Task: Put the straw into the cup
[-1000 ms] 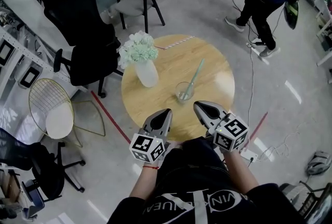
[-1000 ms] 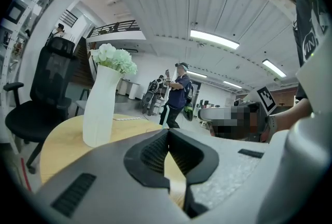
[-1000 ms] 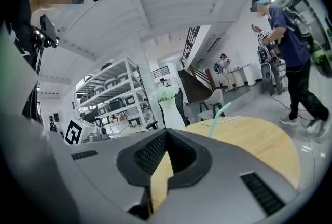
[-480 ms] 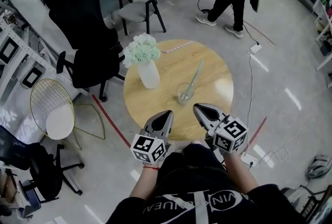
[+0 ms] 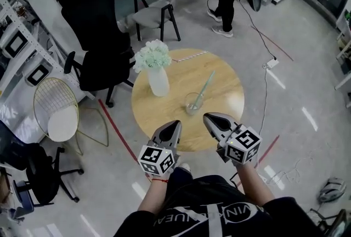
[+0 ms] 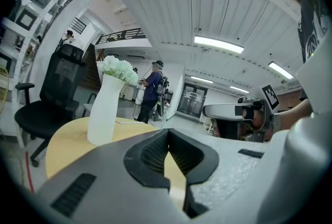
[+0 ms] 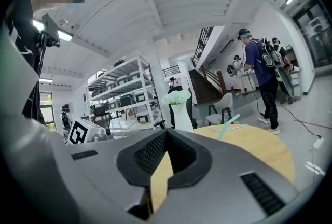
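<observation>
Straw (image 5: pixel 206 84): held by neither gripper. Jaws of the left gripper (image 5: pixel 175 123) and right gripper (image 5: pixel 207 117) pressed together with nothing between, side by side over the near edge of the table (image 5: pixel 233 88). Just ahead of the right jaws, a clear cup (image 5: pixel 193 104) with the straw leaning inside, top end pointing away. Probably light, thin, easily crushed; best pinched gently on the upper length. Nothing else visible in the cup. Beyond the left jaws, a white vase (image 5: pixel 158 81).
</observation>
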`<act>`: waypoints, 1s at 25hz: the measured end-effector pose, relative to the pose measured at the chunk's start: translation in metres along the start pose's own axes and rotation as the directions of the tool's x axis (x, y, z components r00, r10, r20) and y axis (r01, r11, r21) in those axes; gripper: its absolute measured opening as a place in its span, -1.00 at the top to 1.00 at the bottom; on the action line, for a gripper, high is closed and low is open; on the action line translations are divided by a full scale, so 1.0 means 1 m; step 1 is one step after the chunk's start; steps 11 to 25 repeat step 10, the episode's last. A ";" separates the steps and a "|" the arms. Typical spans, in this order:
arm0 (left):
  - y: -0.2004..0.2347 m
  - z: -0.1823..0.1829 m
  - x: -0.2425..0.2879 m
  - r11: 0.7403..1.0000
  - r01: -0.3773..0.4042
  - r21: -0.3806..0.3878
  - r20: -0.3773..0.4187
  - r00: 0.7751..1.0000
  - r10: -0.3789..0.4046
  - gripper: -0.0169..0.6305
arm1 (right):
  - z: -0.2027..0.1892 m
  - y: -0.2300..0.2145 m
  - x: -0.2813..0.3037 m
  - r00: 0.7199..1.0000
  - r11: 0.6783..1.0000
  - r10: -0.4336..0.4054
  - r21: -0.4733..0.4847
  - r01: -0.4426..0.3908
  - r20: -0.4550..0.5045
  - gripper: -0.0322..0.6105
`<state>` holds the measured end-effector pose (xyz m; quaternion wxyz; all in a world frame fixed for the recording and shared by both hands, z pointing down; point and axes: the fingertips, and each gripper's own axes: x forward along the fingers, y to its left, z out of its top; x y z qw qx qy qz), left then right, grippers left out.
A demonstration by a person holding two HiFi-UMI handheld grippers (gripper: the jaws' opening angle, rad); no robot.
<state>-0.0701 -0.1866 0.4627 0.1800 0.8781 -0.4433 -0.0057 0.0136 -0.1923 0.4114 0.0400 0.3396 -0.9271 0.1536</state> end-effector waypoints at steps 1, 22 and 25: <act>-0.006 -0.003 -0.002 1.000 -0.003 -0.006 -0.001 1.000 0.003 0.93 | -0.002 0.001 -0.005 1.000 1.000 0.004 0.000 -0.004 -0.007 0.89; -0.057 -0.021 -0.025 0.999 -0.032 -0.017 -0.009 0.999 0.031 0.93 | -0.017 0.014 -0.058 0.999 1.000 0.022 0.009 -0.021 -0.037 0.89; -0.057 -0.021 -0.025 0.999 -0.032 -0.017 -0.009 0.999 0.031 0.93 | -0.017 0.014 -0.058 0.999 1.000 0.022 0.009 -0.021 -0.037 0.89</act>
